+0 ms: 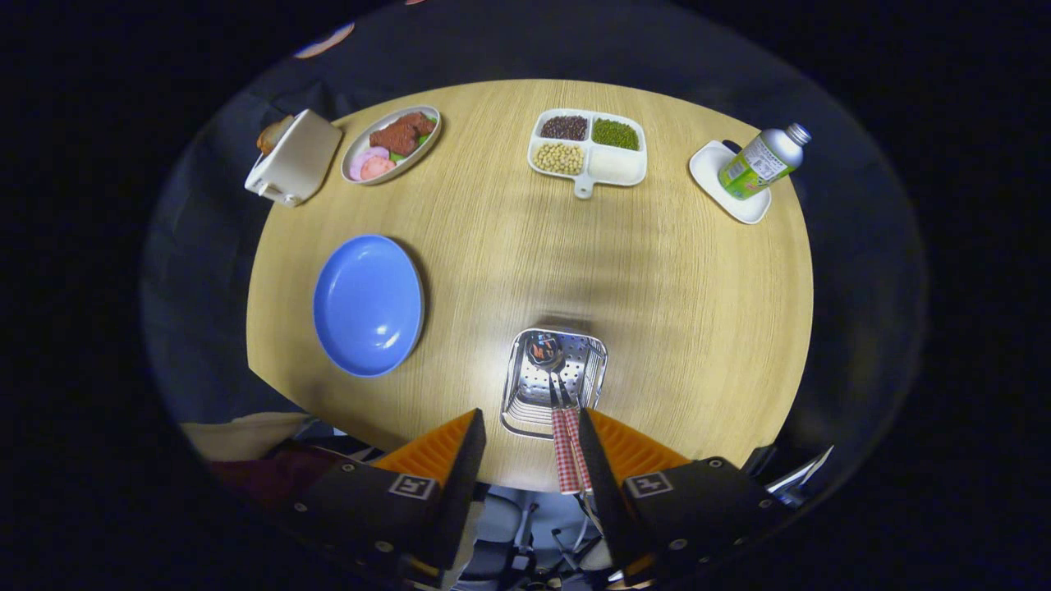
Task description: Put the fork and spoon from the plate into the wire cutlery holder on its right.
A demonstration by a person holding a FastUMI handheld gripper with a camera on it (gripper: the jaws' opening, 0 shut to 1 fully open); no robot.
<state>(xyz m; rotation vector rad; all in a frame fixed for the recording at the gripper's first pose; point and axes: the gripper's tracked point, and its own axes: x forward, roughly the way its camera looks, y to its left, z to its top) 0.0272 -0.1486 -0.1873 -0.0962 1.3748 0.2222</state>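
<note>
Your gripper (530,439) hangs above table (673,271), fingers wide apart, gripping nothing. Just ahead: fork and spoon (566,447) stand in wire cutlery holder (552,379), checkered handles beside one finger. Left: blue plate (368,305), bare. Beyond: divided bean dish (588,149).

Round table (657,271), contents by position. Just ahead of the gripper (530,439), whose fingers stand apart: cutlery holder (552,382), near the table's near edge. In the holder: fork and spoon (565,419), side by side, heads deep inside, handles reaching back out over its near rim, close beside one finger; contact cannot be told. Left of the holder, well apart: plate (369,304). Far left: oval dish of food (392,144), with a box-like container (293,158) beside it at the table's edge. Far middle: divided tray (588,148), grains in three compartments. Far right: bottle (764,162), tilted, on a small dish (729,182).
</note>
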